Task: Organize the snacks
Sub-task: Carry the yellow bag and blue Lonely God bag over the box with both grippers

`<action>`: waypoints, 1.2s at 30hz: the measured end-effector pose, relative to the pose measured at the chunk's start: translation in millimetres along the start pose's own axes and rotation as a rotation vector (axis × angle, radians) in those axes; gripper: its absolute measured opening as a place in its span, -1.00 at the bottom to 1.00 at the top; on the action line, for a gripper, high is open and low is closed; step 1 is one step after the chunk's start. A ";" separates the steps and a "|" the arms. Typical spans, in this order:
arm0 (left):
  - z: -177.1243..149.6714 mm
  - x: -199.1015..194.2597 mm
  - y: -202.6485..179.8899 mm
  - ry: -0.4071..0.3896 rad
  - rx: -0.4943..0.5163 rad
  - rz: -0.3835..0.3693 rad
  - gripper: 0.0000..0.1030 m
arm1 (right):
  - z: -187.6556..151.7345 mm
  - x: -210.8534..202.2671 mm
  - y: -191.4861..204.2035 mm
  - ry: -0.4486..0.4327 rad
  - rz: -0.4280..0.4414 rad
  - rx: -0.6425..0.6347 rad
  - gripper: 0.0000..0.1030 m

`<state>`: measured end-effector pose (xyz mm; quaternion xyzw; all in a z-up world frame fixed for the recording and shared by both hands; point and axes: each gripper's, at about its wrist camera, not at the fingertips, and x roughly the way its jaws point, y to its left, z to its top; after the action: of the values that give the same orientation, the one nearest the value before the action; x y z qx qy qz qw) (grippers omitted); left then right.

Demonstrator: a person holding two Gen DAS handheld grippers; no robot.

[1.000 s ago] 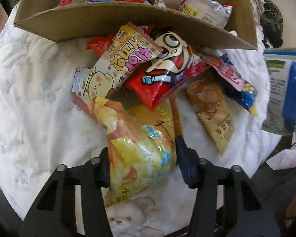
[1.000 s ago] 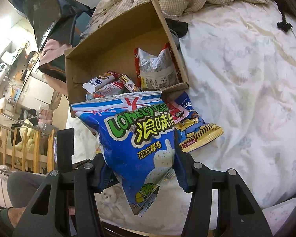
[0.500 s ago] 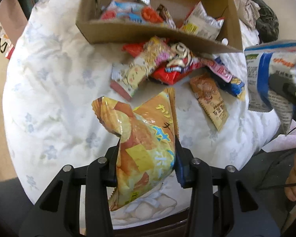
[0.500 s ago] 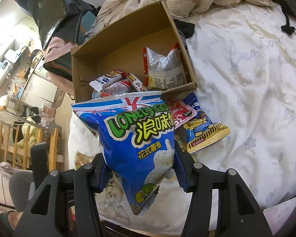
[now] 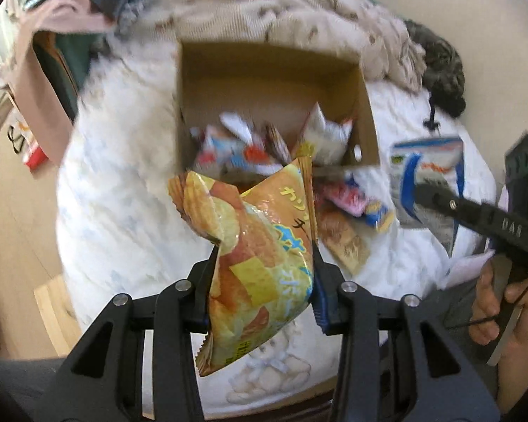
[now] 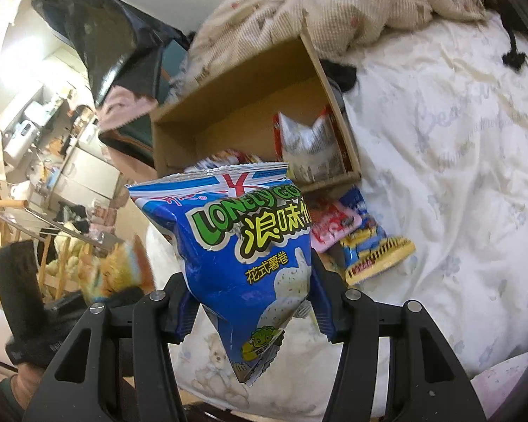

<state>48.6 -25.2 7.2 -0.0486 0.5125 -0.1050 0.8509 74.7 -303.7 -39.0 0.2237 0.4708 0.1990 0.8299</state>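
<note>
My left gripper [image 5: 262, 281] is shut on an orange and yellow chip bag [image 5: 257, 246], held in the air above the bed. Ahead of it lies an open cardboard box [image 5: 366, 105] with several snack packs inside. My right gripper [image 6: 251, 302] is shut on a blue "Lonely God" snack bag [image 6: 243, 246], also raised. In the left wrist view the right gripper [image 5: 433, 193] shows at the right with the blue bag [image 5: 429, 161]. The box [image 6: 320, 66] holds a silver and red pack [image 6: 309, 147]. Loose snacks [image 6: 369, 242] lie on the bedding in front of the box.
White flowered bedding [image 6: 457, 147] covers the bed, with a bunched beige blanket [image 6: 334, 0] behind the box. Clothes [image 5: 63, 10] hang at the far left, and a person's hand [image 5: 492, 302] holds the right gripper's handle. The floor [image 5: 14, 211] lies to the left of the bed.
The left gripper has risen well above the bed with the orange bag, so the whole box now shows. The right gripper with the blue bag has lifted slightly.
</note>
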 end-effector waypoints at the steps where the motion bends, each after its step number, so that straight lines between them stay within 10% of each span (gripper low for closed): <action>1: 6.5 -1.3 -0.2 -0.014 -0.004 0.004 -0.27 | 2.2 -6.0 2.0 -0.034 0.000 -0.008 0.09; 12: 67.3 5.9 21.8 -0.085 -0.016 0.059 -0.27 | 42.4 -38.5 9.2 -0.257 -0.081 -0.058 0.09; 36: 145.4 118.1 29.0 -0.031 -0.046 0.062 -0.27 | 118.9 121.1 55.2 0.007 -0.306 -0.404 0.10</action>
<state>234.1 -27.6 -31.8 -0.0537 0.5029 -0.0660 0.8602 229.4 -214.8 -37.7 -0.0213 0.4525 0.1617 0.8767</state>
